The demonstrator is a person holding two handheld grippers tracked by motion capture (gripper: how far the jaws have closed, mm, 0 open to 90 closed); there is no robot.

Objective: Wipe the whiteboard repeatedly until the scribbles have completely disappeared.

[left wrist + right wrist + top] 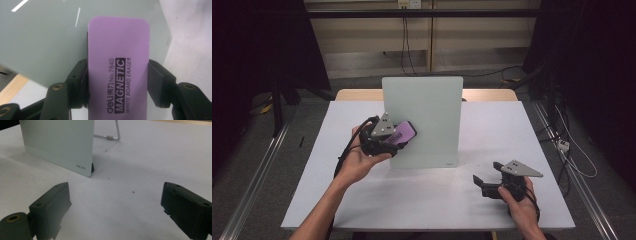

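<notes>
Hands are coming in from the near edge of the white table (362,200), each carrying a gripper. Nearest, the right gripper (486,181) is resting low over the tabletop at the near right, well apart from the board; its jaws are standing wide apart with nothing between them, and in the right gripper view bare table is showing across the gap. Farther in, the left gripper (398,141) is clamping a purple eraser (118,67) by its two long edges, the pads pressing on either side of the printed label, so the grip is looking square and firm. The eraser is sitting raised off the table, at the left part of the upright whiteboard (432,105), which is standing on a wire stand (112,135) behind it; whether the felt face is touching the glass I cannot tell.

The step in hand is probably wiping the board. To do it well, the person should be keeping the eraser's flat face parallel to the board and pressing lightly, since a propped panel may be tipping or sliding backward under a hard push. Straight overlapping strokes are suiting this best, with the free gripper staying ready to steady the board's right edge.
</notes>
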